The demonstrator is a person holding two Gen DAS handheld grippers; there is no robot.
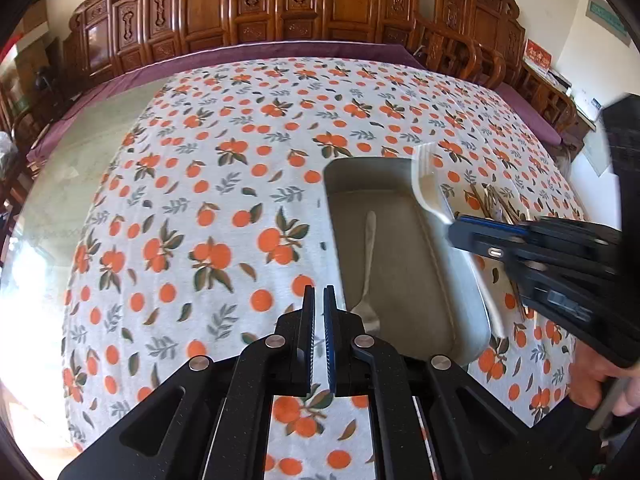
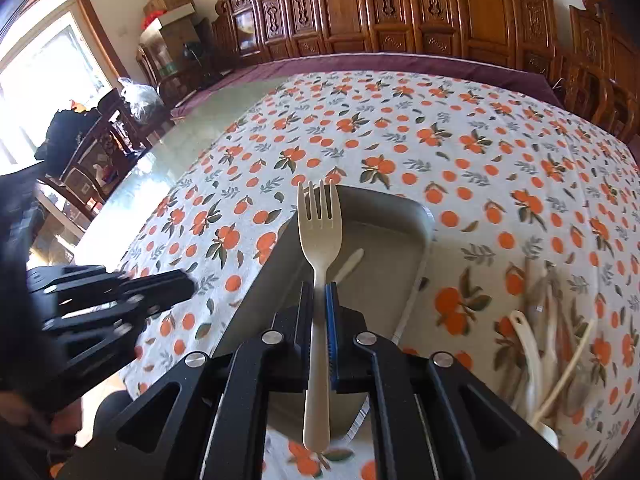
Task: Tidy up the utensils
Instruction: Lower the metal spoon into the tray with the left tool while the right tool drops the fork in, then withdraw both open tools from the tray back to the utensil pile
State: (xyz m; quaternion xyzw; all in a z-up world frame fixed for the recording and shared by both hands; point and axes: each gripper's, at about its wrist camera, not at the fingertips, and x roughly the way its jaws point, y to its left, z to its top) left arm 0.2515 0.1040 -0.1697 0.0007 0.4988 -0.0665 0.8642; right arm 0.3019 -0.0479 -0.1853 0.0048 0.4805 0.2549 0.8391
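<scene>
A cream plastic fork [image 2: 319, 240] is clamped by its handle between the fingers of the right gripper [image 2: 320, 292], its tines held above the grey tray [image 2: 416, 216]. The left gripper [image 1: 319, 300] is closed on nothing, just beside the tray's near left edge. A metal spoon [image 1: 369, 272] is seen lying inside the tray. More utensils [image 2: 552, 320] are piled on the tablecloth [image 2: 480, 152] beside the tray's right edge.

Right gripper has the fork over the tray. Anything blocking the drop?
Nothing visible blocks it. The fork sits clamped in the right gripper above the tray; only a metal spoon lies inside, with bare floor beside it. The left gripper is off to the side.
</scene>
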